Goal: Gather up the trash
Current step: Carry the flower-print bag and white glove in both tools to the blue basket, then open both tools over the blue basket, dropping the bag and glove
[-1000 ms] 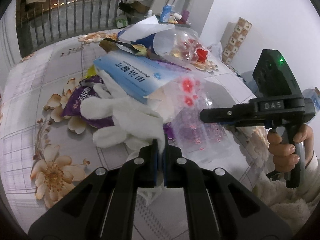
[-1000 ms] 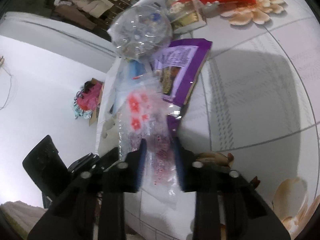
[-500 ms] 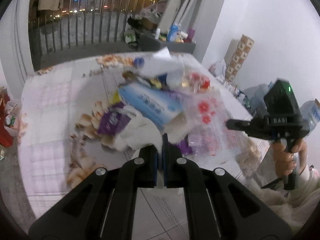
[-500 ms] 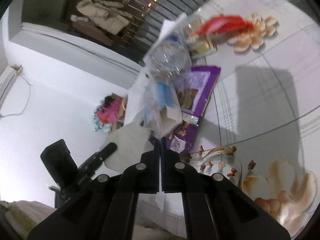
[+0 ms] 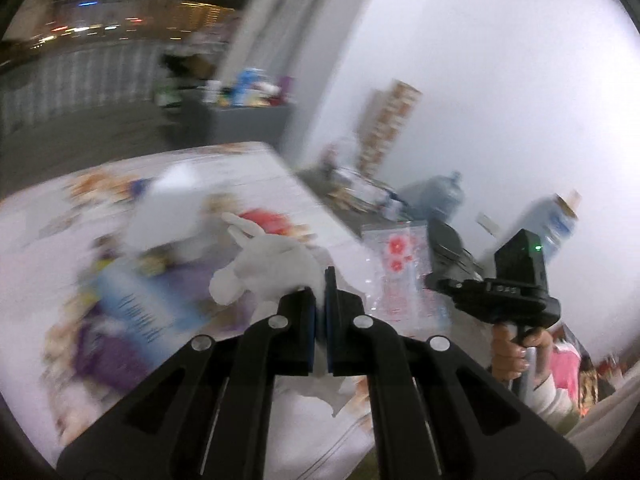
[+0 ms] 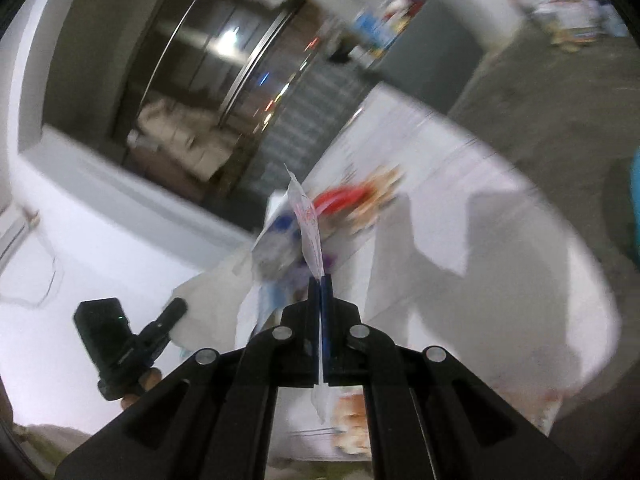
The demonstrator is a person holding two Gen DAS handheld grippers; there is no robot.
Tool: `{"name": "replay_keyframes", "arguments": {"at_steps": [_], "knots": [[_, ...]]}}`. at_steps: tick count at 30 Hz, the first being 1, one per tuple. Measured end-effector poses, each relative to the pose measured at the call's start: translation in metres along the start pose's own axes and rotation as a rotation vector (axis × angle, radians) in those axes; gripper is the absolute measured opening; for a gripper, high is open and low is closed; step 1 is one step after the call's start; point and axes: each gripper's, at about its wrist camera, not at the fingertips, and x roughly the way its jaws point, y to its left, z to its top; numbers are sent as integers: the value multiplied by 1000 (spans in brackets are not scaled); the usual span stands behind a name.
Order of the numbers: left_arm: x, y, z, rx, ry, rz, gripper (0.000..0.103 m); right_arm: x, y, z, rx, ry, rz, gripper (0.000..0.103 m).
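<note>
White floral-print bench (image 5: pixel 248 168) in a blurred room, trash heaped near its far edge. Left gripper (image 5: pixel 320 280) was clamped shut on a white glove (image 5: pixel 272 264), held above the bench. Right gripper (image 6: pixel 320 284) was closed tight on a clear plastic bag (image 6: pixel 308 224) with red print, lifted off the bench's right edge. Blue box (image 5: pixel 136 304) lay on the bench.

The left gripper (image 5: pixel 320 280) was closed, jaws pinched together and angled downward. The right gripper (image 6: pixel 320 284) was likewise clamped tight, pointing slightly downward. A hand (image 5: pixel 516 344) gripped the right gripper's handle from below.
</note>
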Motion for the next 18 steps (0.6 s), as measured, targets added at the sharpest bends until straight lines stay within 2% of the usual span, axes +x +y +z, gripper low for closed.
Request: {"name": "replay_keyframes", "arguments": {"at_steps": [2,7,13,18], "knots": [[28,-23,13,45,31,-65,2,-26,-17,7,33,-68,-33,1],[117,-93,43,153,152,-238,2,-99,-69,17,145,-263,-184,1],[225,-172,52,270,309,-313,2,-152,-133,20,273,-412,-353,1],[316,-229,36,354,440,-318,2,-166,-185,22,370,-449,-482,1]]}}
